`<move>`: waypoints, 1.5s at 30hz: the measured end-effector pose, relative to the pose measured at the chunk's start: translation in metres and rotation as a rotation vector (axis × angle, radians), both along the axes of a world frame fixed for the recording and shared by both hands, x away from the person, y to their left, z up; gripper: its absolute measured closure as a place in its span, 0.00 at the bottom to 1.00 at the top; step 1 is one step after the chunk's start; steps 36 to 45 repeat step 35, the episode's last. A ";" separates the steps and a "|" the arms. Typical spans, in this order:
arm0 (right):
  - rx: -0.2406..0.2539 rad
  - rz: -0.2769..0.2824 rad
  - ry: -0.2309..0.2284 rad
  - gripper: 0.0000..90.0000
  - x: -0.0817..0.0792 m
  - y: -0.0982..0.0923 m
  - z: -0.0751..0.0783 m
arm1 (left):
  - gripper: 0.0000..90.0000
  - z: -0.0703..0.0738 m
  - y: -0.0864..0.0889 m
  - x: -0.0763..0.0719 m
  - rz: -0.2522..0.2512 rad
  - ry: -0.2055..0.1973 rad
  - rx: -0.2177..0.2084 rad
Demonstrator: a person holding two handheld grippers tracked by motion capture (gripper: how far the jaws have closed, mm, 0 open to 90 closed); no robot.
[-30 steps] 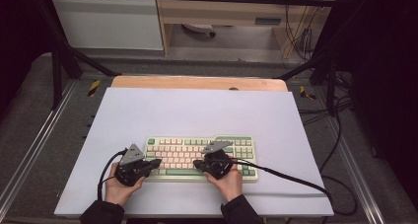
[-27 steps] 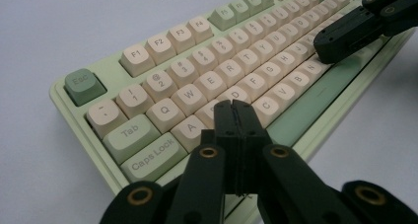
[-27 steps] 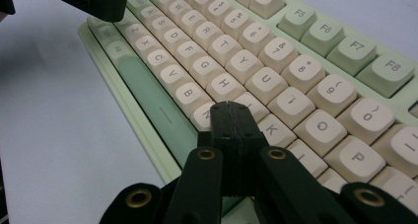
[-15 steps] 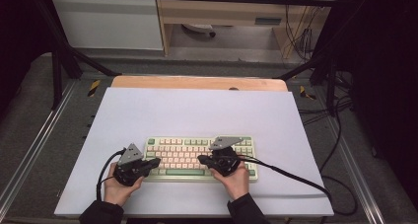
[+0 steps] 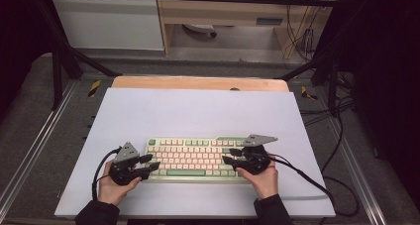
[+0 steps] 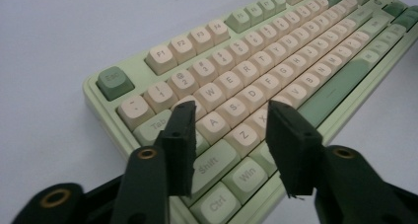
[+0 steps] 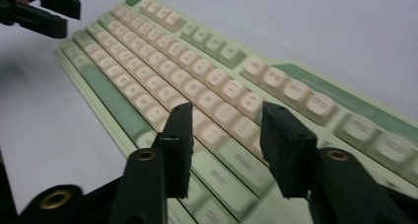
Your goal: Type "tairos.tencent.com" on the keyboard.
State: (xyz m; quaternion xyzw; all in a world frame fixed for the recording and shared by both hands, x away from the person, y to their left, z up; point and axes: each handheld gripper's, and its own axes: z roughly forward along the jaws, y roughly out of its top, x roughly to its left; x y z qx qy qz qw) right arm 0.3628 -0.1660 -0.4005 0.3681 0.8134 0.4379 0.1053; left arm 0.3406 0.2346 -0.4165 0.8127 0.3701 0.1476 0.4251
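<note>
- A green-and-cream keyboard [image 5: 193, 158] lies flat on a white table [image 5: 198, 111], spanning the gap between two hand-held grippers.
- The left gripper [image 5: 148, 165] sits at the keyboard's left end; its jaws have just been opening and stand apart over the Shift and Z keys, gripping nothing.
- The right gripper [image 5: 229, 160] sits at the right end; its jaws have also just been opening, parted above the keys, with nothing clamped.

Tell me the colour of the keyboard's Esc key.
Dark green Esc key, on the pale green keyboard; clearest in the left gripper view.
</note>
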 end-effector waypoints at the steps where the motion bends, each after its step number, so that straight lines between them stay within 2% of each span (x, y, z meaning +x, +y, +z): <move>1: 0.000 -0.008 0.003 0.50 -0.001 -0.006 -0.001 | 0.53 0.000 0.002 0.000 0.001 0.001 0.004; 5: -0.003 -0.030 0.003 0.34 -0.006 -0.032 -0.006 | 0.40 0.000 0.012 -0.001 0.012 0.003 0.008; 8: -0.010 -0.051 -0.005 0.24 -0.010 -0.048 -0.010 | 0.35 -0.002 0.019 -0.002 0.009 0.000 0.013; 14: 0.017 -0.087 0.013 0.12 -0.017 -0.078 -0.024 | 0.23 -0.008 0.027 -0.002 0.007 0.016 0.015; 18: 0.005 -0.089 0.036 0.06 -0.020 -0.091 -0.035 | 0.17 -0.014 0.032 -0.005 0.009 0.008 0.030; 20: -0.005 -0.081 0.043 0.05 -0.021 -0.096 -0.039 | 0.13 -0.017 0.035 -0.006 0.009 0.009 0.031; 25: 0.020 -0.089 0.045 0.05 -0.026 -0.102 -0.044 | 0.08 -0.020 0.041 -0.008 0.001 0.010 0.019; 27: 0.027 -0.086 0.047 0.04 -0.028 -0.103 -0.045 | 0.08 -0.021 0.041 -0.008 -0.001 0.011 0.017; 30: 0.011 -0.069 0.044 0.03 -0.028 -0.102 -0.046 | 0.08 -0.021 0.040 -0.008 -0.005 0.012 0.022; 45: 0.005 -0.073 0.038 0.02 -0.028 -0.101 -0.047 | 0.09 -0.022 0.042 -0.009 0.003 0.011 0.017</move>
